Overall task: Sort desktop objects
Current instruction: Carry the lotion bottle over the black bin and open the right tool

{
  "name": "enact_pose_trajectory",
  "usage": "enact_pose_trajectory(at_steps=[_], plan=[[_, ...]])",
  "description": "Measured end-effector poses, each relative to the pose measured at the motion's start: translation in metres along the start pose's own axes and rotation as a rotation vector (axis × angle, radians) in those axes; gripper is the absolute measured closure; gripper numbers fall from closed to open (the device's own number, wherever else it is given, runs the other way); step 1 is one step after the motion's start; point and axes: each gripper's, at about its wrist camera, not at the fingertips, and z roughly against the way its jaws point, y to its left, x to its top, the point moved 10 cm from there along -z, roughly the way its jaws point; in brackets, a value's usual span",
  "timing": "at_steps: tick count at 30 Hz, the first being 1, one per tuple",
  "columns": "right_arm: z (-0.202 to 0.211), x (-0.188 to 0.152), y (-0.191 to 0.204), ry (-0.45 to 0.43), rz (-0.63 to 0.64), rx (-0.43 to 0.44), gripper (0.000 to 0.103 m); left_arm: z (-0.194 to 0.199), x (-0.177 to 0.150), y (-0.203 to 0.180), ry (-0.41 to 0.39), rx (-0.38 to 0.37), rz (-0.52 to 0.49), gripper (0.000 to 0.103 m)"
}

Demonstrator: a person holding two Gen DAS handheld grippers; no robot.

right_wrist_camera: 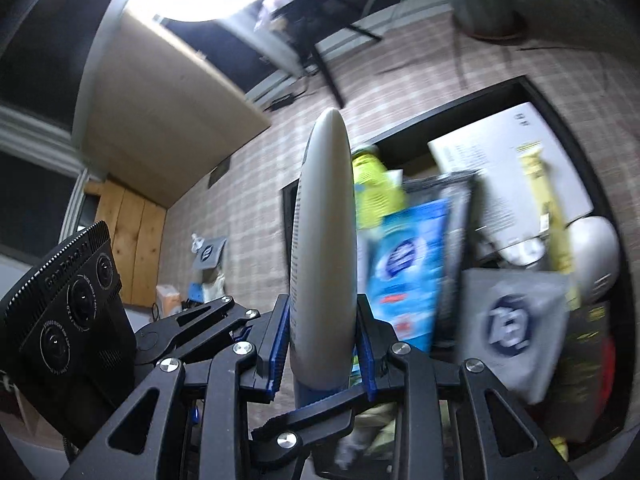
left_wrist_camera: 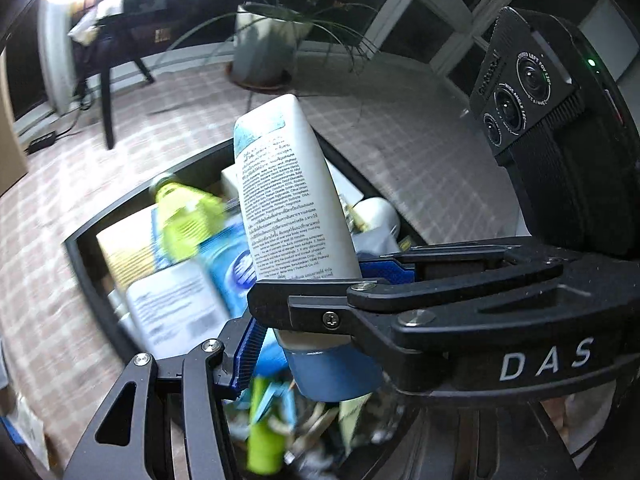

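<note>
Left wrist view: checked floor (left_wrist_camera: 400,128), potted plant (left_wrist_camera: 272,40) by dark windows, black bin (left_wrist_camera: 86,264) below, crammed with packets and boxes; left gripper (left_wrist_camera: 308,320) pinches white tube (left_wrist_camera: 288,184) near its blue cap (left_wrist_camera: 336,376), tube upright, over bin; right gripper (right_wrist_camera: 322,344) pinches the same tube (right_wrist_camera: 326,240) edge-on between blue pads (right_wrist_camera: 280,340), jaws narrow; background blurred.
</note>
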Motion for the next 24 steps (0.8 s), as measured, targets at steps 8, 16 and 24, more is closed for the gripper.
enact_pose_trajectory(at_steps=[8,16,24], plan=[[0.021,0.026,-0.05,-0.039,-0.024,-0.115,0.07,-0.022,0.022,-0.015,0.019,-0.007,0.004,0.038],[0.044,0.038,-0.068,-0.127,0.003,-0.259,0.045,-0.009,0.018,0.0,-0.005,0.039,-0.016,0.038],[0.031,0.036,-0.041,-0.121,0.052,-0.253,0.045,0.031,-0.003,0.038,-0.042,0.103,0.022,0.038]])
